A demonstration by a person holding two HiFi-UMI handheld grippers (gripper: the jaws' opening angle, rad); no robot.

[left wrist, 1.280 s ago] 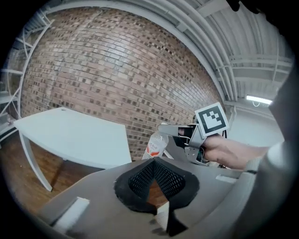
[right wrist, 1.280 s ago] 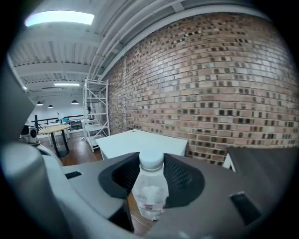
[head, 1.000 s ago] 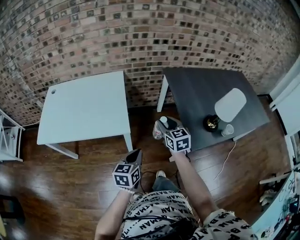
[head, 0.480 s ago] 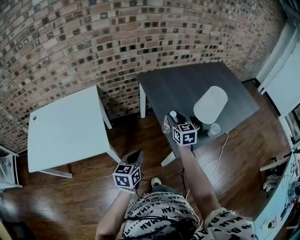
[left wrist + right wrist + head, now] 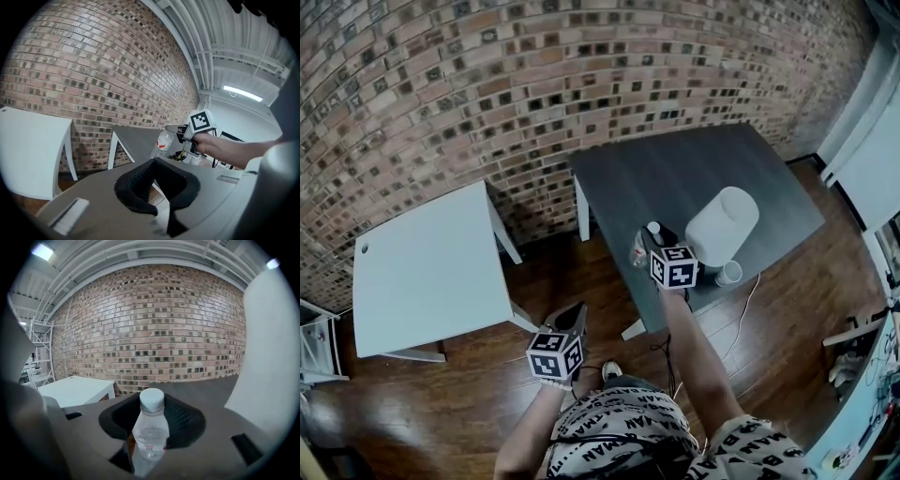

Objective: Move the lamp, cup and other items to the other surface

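In the head view the right gripper (image 5: 651, 242) is holding a clear bottle (image 5: 637, 253) over the near left corner of the dark counter (image 5: 675, 178). The arm is reaching forward, nearly straight. A white-shaded lamp (image 5: 722, 225) and a cup (image 5: 729, 273) are already sitting on that counter just to the bottle's right, while the white counter (image 5: 431, 272) on the left is carrying nothing I can see. The bottle therefore seems headed for the bare dark surface ahead and left of the lamp. The left gripper (image 5: 574, 314) is hanging back over the wooden floor (image 5: 581, 281) between the two counters, well apart from everything, so the right hand is the nearer one. In the left gripper view its fingers (image 5: 133, 187) are sitting drawn together with nothing between them. They are pointing toward the dark counter's white leg (image 5: 112, 150), with the bottle showing beyond in the other gripper. In the right gripper view the fingers (image 5: 185, 420) are pressing in on the bottle's lower body at a narrow spread. The bottle is standing upright, cap up, with the dark counter stretching ahead toward the brick wall (image 5: 154, 329).
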